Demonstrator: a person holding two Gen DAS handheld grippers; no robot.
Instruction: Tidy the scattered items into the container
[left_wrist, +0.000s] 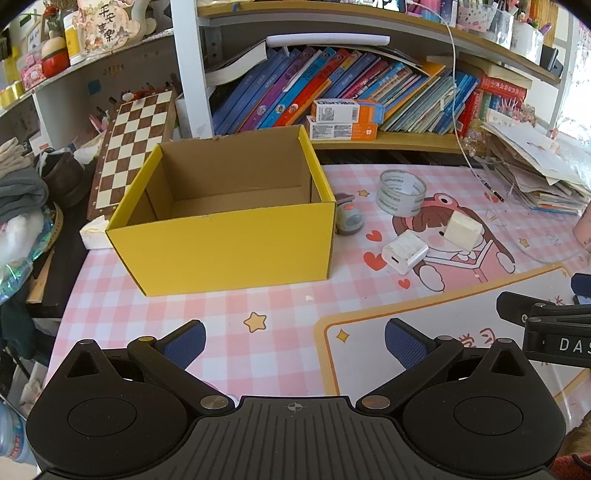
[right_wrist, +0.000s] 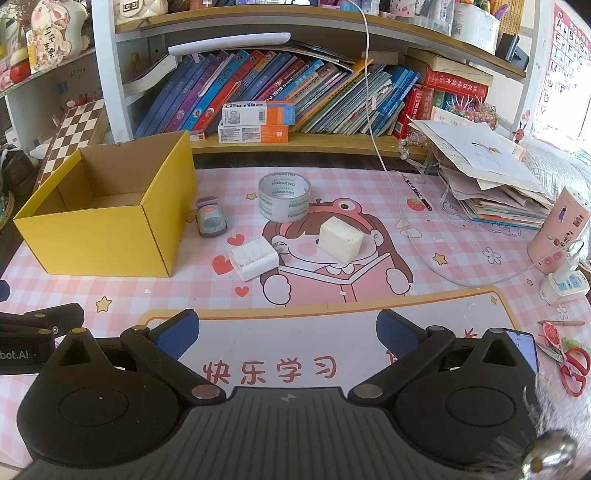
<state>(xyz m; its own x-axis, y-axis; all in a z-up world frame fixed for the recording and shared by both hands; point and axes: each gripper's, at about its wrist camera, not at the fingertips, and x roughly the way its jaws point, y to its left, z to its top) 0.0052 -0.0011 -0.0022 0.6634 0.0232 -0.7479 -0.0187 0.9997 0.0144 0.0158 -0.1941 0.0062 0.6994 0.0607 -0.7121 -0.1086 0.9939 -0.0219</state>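
An empty yellow cardboard box (left_wrist: 221, 243) (right_wrist: 96, 240) stands open-topped on the left of the pink desk mat. To its right lie a small grey toy car (left_wrist: 348, 218) (right_wrist: 210, 220), a roll of clear tape (left_wrist: 400, 192) (right_wrist: 283, 197), a white charger block (left_wrist: 404, 252) (right_wrist: 253, 258) and a white foam block (left_wrist: 461, 230) (right_wrist: 340, 240). My left gripper (left_wrist: 294, 341) is open near the desk's front edge, facing the box, holding nothing. My right gripper (right_wrist: 288, 334) is open too, nearer the front, facing the scattered items.
A bookshelf with leaning books (right_wrist: 280, 92) and two toothpaste boxes (right_wrist: 256, 122) runs along the back. A chessboard (left_wrist: 133, 147) leans left of the box. A paper stack (right_wrist: 491, 177), pink cup (right_wrist: 557, 229), white cable (right_wrist: 424, 258), scissors (right_wrist: 570, 363) and phone (right_wrist: 526, 349) occupy the right.
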